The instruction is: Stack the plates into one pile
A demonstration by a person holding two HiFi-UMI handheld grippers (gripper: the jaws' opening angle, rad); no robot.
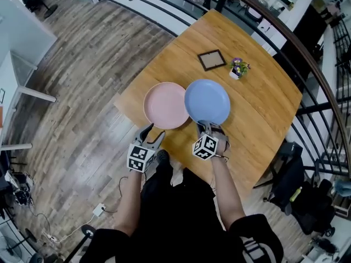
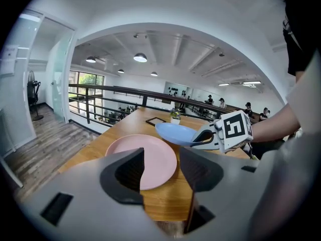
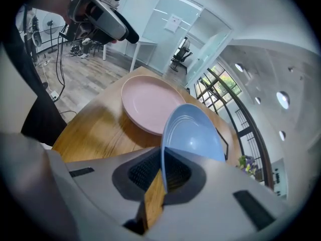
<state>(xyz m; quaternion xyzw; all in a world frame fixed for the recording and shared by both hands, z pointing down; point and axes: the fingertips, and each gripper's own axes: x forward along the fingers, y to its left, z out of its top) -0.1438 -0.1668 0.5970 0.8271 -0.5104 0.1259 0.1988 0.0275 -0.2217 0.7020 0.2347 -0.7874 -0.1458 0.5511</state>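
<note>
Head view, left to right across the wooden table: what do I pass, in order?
round pink plate → round blue plate → small white pot of purple flowers. The dark square picture frame is left out: it sits behind the blue plate, in the same left-to-right span.

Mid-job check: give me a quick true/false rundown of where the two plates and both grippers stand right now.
1. The right gripper is shut on the rim of the blue plate. True.
2. The left gripper holds the pink plate. False: its jaws stand apart with nothing between them, and the pink plate lies on the table.
3. The blue plate lies flat on top of the pink plate. False: it is held up off the table, next to the pink plate, so the pile is not yet made.
4. A picture frame and a small potted plant sit on the table beyond the plates. True.
</note>
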